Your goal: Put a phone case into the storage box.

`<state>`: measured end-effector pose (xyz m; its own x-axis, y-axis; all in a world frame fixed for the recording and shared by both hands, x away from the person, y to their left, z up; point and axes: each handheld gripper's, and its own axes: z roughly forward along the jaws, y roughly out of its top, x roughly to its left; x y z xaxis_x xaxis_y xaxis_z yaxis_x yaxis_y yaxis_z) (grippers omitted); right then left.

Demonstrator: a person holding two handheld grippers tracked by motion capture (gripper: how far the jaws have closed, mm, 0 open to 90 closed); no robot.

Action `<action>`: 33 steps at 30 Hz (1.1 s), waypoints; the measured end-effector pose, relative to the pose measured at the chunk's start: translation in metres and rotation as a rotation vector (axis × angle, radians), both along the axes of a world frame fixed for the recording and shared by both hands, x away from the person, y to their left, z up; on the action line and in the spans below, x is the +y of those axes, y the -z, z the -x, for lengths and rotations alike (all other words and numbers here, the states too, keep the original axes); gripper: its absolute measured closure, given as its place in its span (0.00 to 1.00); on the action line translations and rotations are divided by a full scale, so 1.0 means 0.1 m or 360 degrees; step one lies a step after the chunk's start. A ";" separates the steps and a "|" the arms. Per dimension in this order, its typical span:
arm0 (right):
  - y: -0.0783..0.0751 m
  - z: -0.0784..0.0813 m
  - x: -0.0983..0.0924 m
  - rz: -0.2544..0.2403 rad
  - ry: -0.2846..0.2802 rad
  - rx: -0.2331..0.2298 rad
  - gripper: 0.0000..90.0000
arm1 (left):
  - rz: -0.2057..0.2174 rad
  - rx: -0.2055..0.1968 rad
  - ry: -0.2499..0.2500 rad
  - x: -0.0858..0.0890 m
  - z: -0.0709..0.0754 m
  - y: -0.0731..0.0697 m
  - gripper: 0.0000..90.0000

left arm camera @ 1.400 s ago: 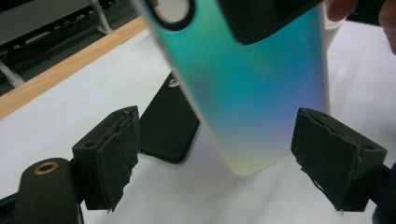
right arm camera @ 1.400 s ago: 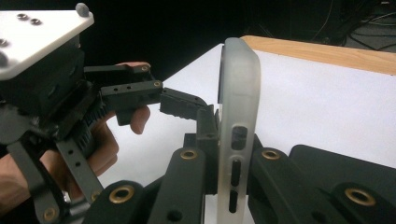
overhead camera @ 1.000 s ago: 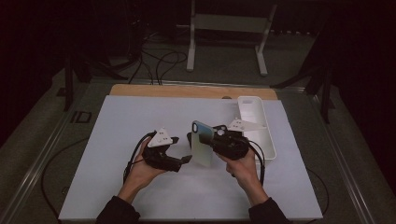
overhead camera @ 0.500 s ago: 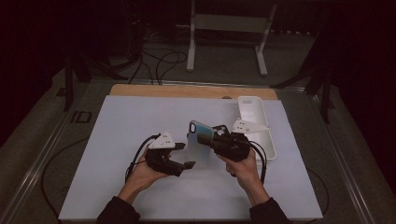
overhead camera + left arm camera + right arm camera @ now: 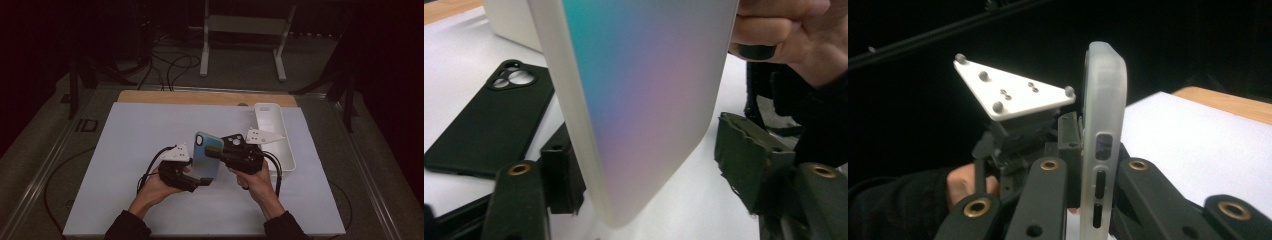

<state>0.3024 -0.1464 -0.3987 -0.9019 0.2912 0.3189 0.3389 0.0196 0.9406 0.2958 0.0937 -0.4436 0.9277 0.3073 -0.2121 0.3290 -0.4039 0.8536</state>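
From the person's side of the bench [image 5: 130, 150], the nearest things are the two hands, each carrying a gripper above the white mat. The left gripper [image 5: 197, 182] sits at about seven o'clock of the phone case [image 5: 206, 156]; its jaws have just been closing, with the lower corner of the case between them, yet in the left gripper view a gap shows between the case and the pad on one side, so it has no firm grip. The right gripper [image 5: 1096, 200] is at three o'clock of the case and is clamped tight on its edge, holding it upright and tilted above the bench; the case is translucent with a teal-to-pink sheen. Behind it, in the left gripper view, a black phone case [image 5: 489, 130] lies flat on the mat. Farther off, at one o'clock, a white tray [image 5: 280, 145] rests by the bench's right edge.
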 end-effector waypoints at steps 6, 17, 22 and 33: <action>0.01 -0.01 -0.01 -0.0053 -0.0028 -0.0006 0.96 | 0.0035 0.0006 0.0014 0.01 0.00 -0.01 0.47; 0.04 -0.04 -0.09 -0.0042 -0.0039 -0.0022 0.83 | 0.0041 -0.0046 0.0057 0.04 0.04 -0.05 0.82; 0.06 -0.03 -0.10 0.0031 -0.0004 -0.0046 0.71 | 0.0053 -0.0047 0.0054 0.03 0.03 -0.04 0.91; 0.09 -0.01 -0.05 0.0234 0.0101 -0.0043 0.38 | 0.0008 -0.0114 -0.0001 0.00 0.07 -0.04 0.96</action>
